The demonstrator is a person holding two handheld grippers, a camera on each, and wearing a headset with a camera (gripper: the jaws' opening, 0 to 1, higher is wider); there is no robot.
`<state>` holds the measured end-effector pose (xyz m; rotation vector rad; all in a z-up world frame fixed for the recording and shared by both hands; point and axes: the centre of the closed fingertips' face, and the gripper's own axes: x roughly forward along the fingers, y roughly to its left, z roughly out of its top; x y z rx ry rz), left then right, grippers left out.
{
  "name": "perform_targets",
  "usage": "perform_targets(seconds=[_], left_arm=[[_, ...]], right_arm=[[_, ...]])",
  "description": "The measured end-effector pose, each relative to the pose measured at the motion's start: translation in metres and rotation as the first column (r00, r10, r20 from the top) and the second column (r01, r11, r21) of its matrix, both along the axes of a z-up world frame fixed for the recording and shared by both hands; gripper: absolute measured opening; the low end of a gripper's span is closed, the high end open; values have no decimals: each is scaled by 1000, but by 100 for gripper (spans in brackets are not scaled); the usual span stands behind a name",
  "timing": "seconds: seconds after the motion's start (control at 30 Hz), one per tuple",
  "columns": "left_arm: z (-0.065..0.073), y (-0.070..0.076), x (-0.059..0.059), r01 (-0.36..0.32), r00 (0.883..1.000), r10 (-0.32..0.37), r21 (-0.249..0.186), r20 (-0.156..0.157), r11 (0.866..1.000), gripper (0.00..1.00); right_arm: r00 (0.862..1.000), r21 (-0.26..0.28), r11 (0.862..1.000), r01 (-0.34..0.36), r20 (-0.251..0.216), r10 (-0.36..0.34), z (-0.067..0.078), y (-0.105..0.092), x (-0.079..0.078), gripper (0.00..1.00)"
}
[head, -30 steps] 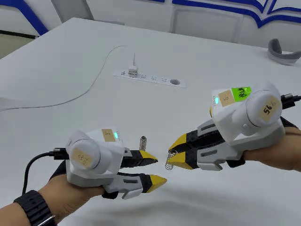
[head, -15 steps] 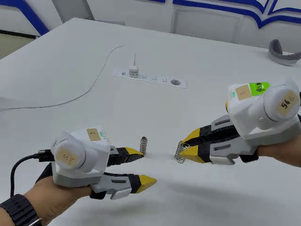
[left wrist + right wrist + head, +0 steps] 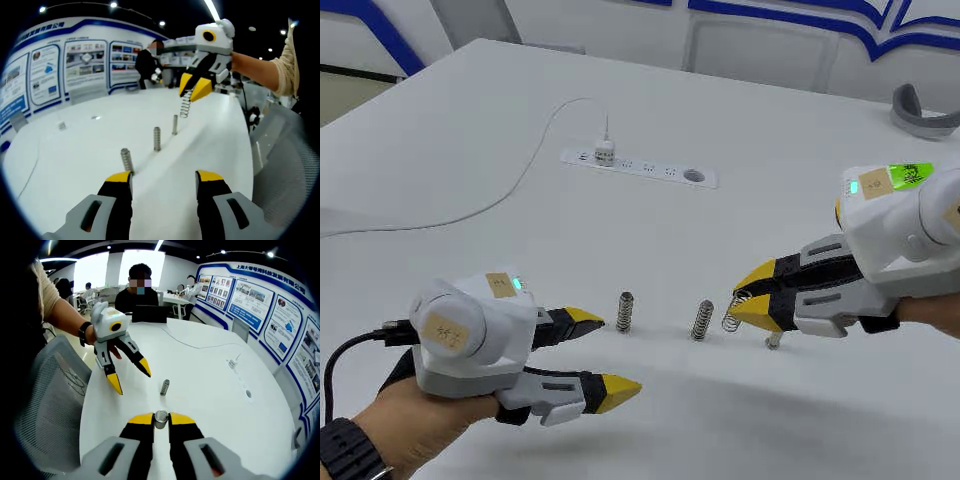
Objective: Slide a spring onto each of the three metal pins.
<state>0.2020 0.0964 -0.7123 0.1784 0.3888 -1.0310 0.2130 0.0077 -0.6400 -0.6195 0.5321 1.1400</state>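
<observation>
Near bare pin (image 3: 773,341), right claw (image 3: 736,303) pinches spring (image 3: 730,321) (left claw (image 3: 616,352) agape).

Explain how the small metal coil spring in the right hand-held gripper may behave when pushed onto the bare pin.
Likely light: the small metal coil spring hangs from the tips of the right hand-held gripper. Its open coils may bend sideways if it meets the bare metal pin off-centre, or slip out.

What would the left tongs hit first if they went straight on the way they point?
The left tongs would probably meet the nearest spring-covered pin first, just ahead of one tip, though depth is unclear.
</observation>
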Motion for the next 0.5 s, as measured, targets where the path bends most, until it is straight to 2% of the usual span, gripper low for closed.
perform_targets(seconds=[0.5], left_arm=[[-3,6,5,-32,999,32,-4,-16,999,61]], right_arm=[[992,-1,993,120,30,-120,12,-37,29,12]])
